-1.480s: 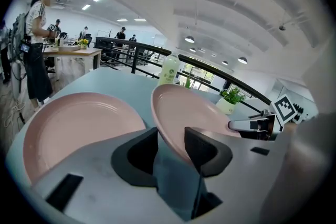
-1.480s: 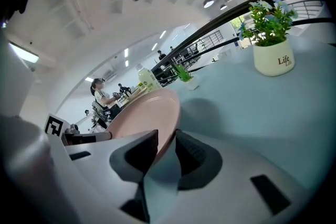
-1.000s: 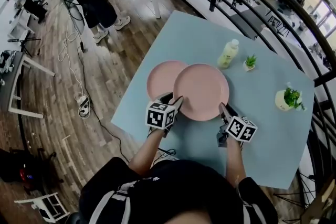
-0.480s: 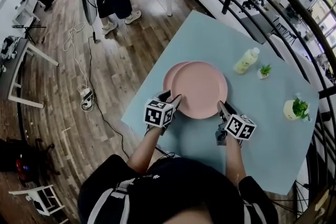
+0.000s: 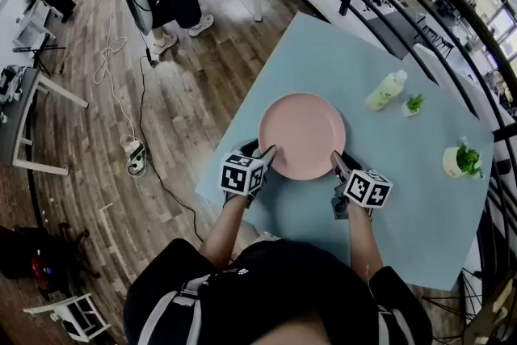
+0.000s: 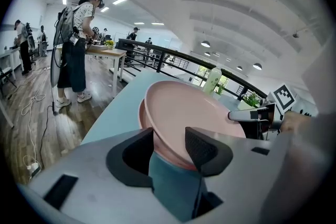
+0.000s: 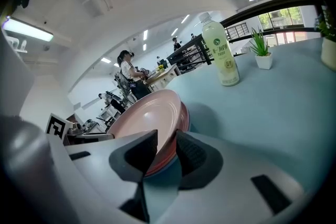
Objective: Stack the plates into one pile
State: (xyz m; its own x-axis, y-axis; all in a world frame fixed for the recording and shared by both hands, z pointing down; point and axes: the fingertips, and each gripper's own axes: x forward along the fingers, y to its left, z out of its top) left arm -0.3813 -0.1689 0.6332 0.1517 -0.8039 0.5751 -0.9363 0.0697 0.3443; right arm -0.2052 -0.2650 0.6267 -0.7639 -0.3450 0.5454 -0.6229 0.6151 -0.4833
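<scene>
Closest to you, your left gripper (image 5: 261, 149) has the near-left rim of the upper plate (image 5: 301, 133) between its jaws. One pad lies on top of the rim and the other under it. Those jaws have just been easing apart a little, but in the left gripper view the rim fills the gap and both pads touch it. Your right gripper (image 5: 338, 160) is clamped on the near-right rim of the same plate, its jaws drawn close on the edge. The plate spans the space between your two grippers and extends away from you over the blue table (image 5: 404, 198).

Under it sits the lower plate (image 6: 142, 113). From your left gripper it peeks out as a thin pink edge on the left side. From your right gripper it shows as a narrow band (image 7: 185, 115) under the far rim. I cannot tell whether the two plates touch.

Beyond the plates stand a pale bottle (image 5: 384, 90), a small potted plant (image 5: 414, 104) just beside it, and a larger plant pot (image 5: 460, 161) farther right.

A second ago the lower plate showed from above as a broad crescent left of the one you hold. Half a second ago it was a sliver, and now the upper plate covers it.
</scene>
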